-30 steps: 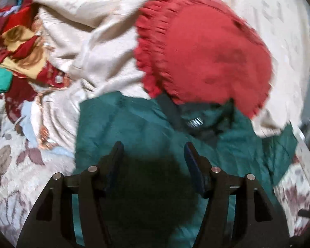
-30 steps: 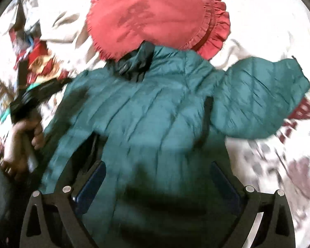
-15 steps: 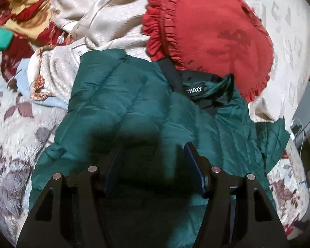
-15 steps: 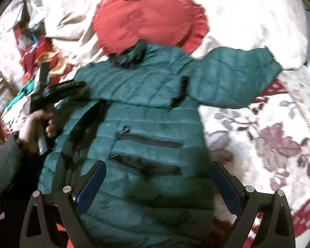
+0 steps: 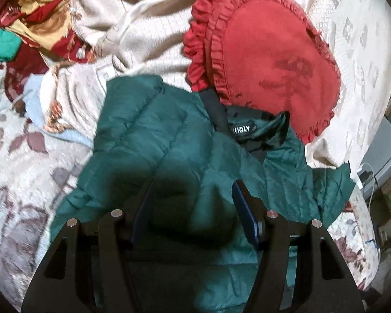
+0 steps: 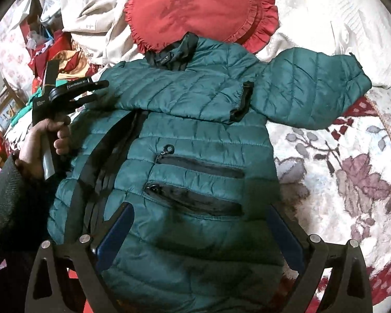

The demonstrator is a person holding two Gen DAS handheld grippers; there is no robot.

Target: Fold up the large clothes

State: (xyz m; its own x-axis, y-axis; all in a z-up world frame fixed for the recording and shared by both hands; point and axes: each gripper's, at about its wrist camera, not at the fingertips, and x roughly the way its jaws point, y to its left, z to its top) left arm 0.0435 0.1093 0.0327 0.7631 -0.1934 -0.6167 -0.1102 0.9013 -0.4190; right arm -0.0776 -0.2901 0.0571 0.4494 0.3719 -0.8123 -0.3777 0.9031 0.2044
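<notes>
A dark green quilted jacket [image 6: 190, 135] lies front up on the bed, collar toward the red cushion. Its left sleeve [image 6: 179, 91] is folded across the chest; its right sleeve [image 6: 310, 88] sticks out to the right. In the left wrist view the jacket [image 5: 169, 140] fills the centre, its collar label [image 5: 242, 129] showing. My left gripper [image 5: 190, 193] is open and empty just above the jacket's left shoulder; it also shows in the right wrist view [image 6: 101, 91]. My right gripper [image 6: 200, 214] is wide open and empty above the jacket's lower part near the pockets [image 6: 195, 174].
A red frilled cushion [image 6: 195, 7] lies beyond the collar, also in the left wrist view [image 5: 268, 60]. A cream blanket [image 5: 133, 31] is bunched at the back. Red and gold clothes [image 5: 36, 18] pile at the left. The floral bedspread [image 6: 346, 172] extends right.
Both grippers have pulled back and risen, so more of the jacket shows. The left sleeve now lies folded across the chest. Both grippers stay open.
</notes>
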